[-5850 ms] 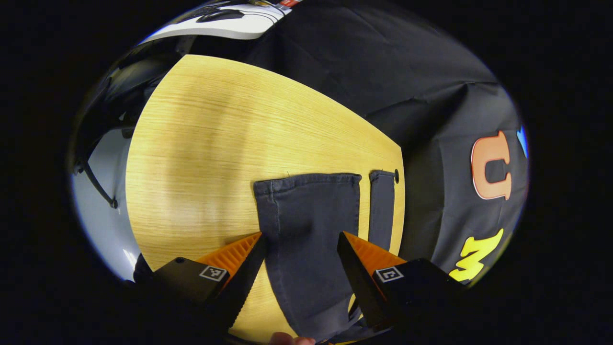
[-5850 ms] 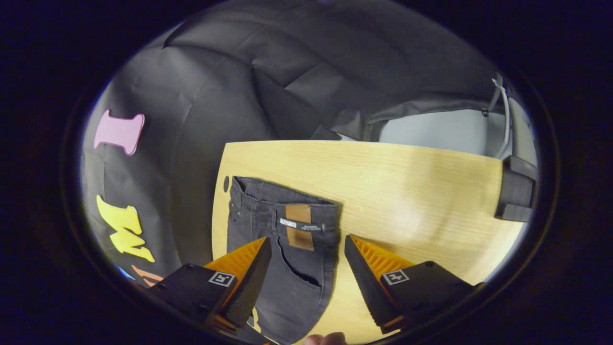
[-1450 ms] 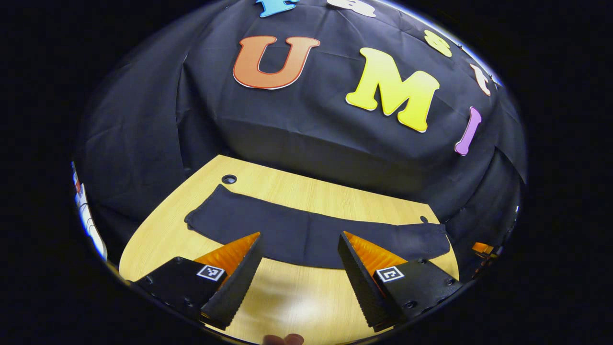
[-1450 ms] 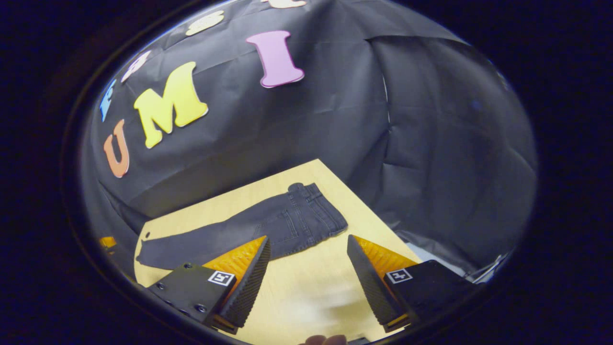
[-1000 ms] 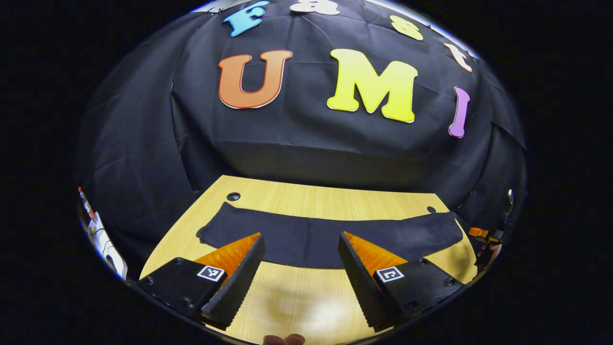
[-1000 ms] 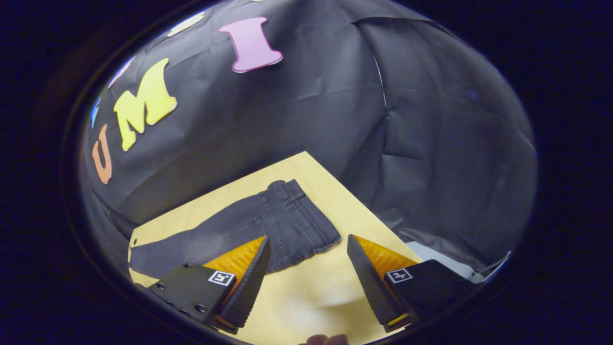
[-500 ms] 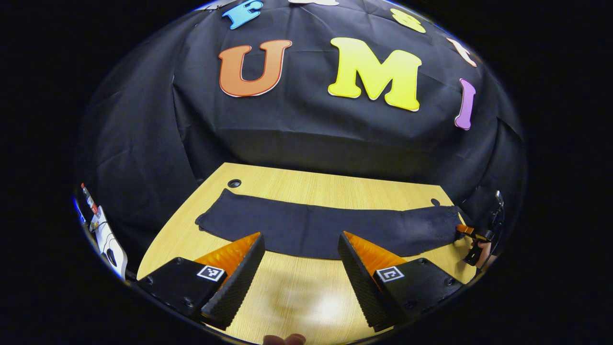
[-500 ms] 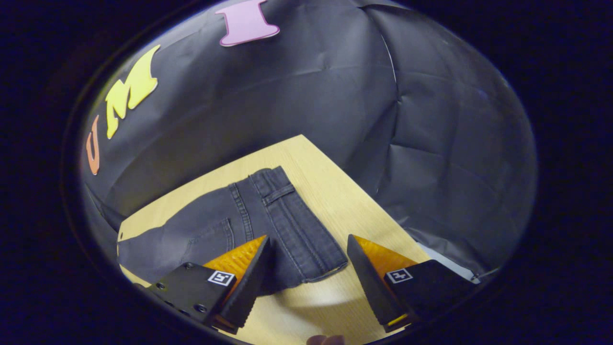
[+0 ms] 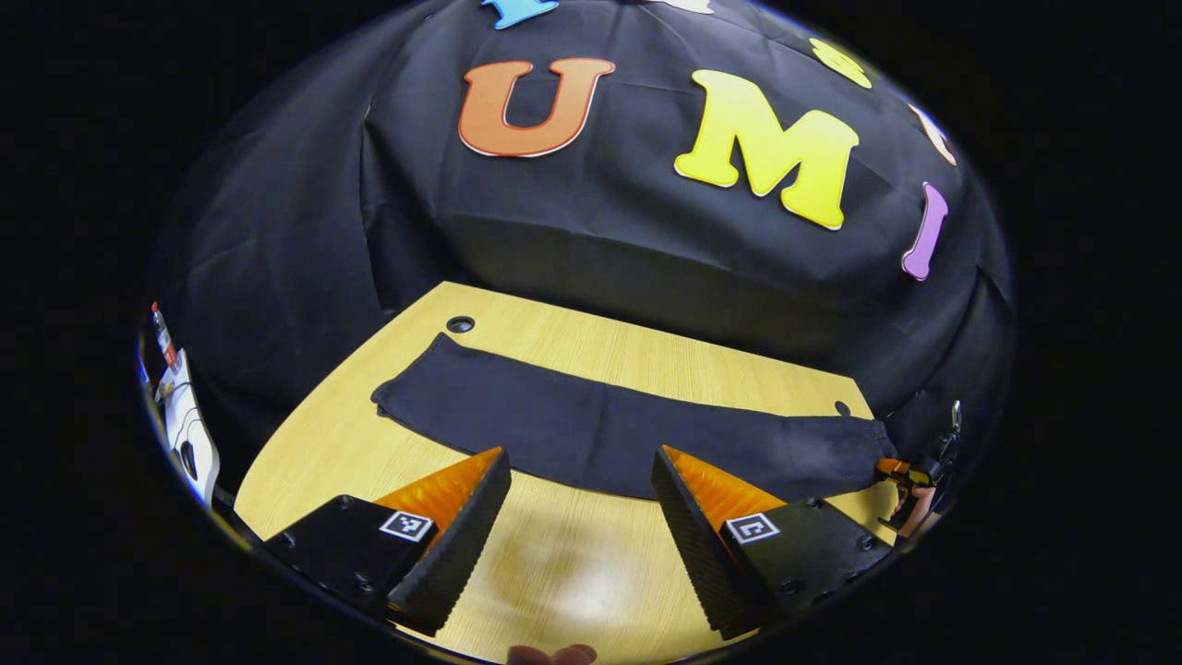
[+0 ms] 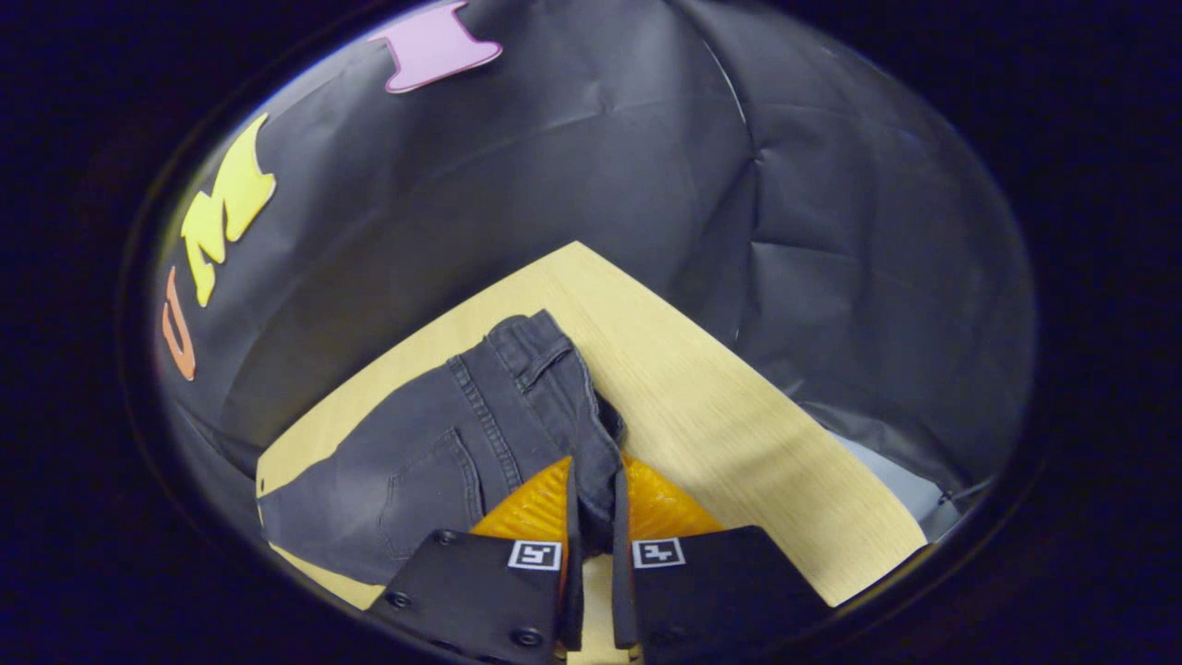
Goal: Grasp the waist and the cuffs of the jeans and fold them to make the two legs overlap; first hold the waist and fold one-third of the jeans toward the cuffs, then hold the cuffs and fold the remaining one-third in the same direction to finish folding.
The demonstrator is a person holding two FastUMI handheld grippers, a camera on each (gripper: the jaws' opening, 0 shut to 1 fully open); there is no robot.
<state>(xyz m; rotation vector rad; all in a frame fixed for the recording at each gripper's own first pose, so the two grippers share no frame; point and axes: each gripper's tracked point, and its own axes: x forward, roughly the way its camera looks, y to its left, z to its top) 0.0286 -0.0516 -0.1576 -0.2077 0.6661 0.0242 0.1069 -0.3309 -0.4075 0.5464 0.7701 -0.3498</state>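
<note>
Right gripper view: dark grey jeans [image 10: 434, 462] lie on the light wood table [image 10: 729, 434], waist end nearest the camera, legs running off to the far left. The waist [image 10: 563, 388] is bunched and lifted slightly at its near edge, where the right gripper [image 10: 591, 517] has it pinched: both orange-faced fingers [image 10: 531, 508] are pressed nearly together with a fold of waistband cloth between them. A back pocket and seam lines show on the seat just left of the fingers. Black booth cloth hangs behind and to the right of the table.

Left gripper view: jeans [image 9: 591, 429] stretch as one long dark strip across the table [image 9: 351, 443], legs overlapped, flat. The cuffs [image 9: 406, 383] sit at the far left, near a round hole [image 9: 459, 324] in the tabletop; the waist end [image 9: 840, 448] is at the right edge. The left gripper [image 9: 577, 489] hovers over bare table on the near side of the jeans, fingers [image 9: 457, 499] spread wide, holding nothing and apart from the cloth. At the far right the other gripper [image 9: 900, 471] and the hand [image 9: 914, 508] holding it meet the waist end; too small to tell details. A white object [image 9: 185, 429] shows at the left edge beyond the table.
</note>
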